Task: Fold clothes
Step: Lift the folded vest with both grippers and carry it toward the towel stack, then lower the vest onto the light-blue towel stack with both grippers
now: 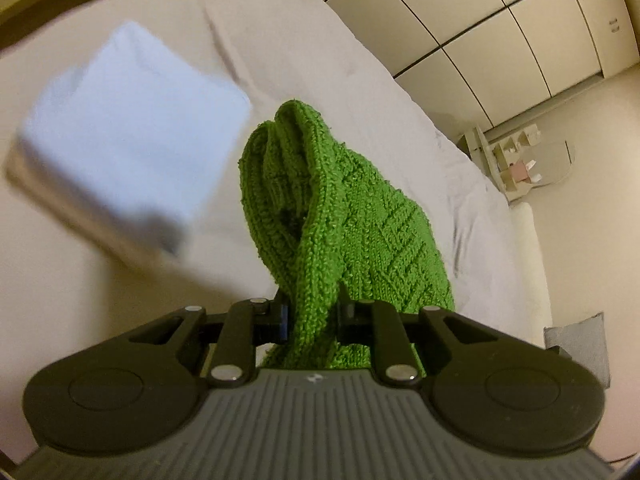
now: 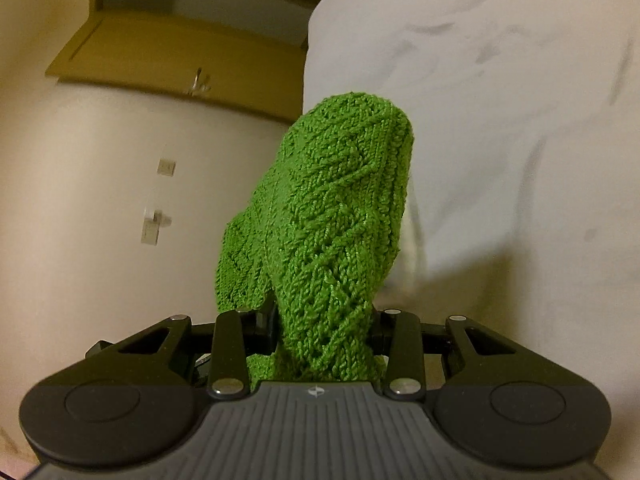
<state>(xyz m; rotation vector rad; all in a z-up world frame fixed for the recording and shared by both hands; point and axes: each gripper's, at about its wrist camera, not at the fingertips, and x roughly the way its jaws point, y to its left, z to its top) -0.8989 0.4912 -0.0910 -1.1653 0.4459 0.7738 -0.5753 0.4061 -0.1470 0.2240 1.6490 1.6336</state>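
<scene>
Both the left tongs (image 1: 310, 316) and right tongs (image 2: 324, 326) pinch the soft, floppy green knit (image 1: 340, 216) over the bed (image 1: 320, 40), best held at its edges.

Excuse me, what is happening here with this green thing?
A person is folding clothes on a bed with a handheld gripper in each hand. The left gripper and the right gripper each have their jaws clamped on bunched folds of a green knitted garment, which is held up above the pale sheet. A folded light blue cloth already lies on the bed. The green piece is not folded yet.
</scene>
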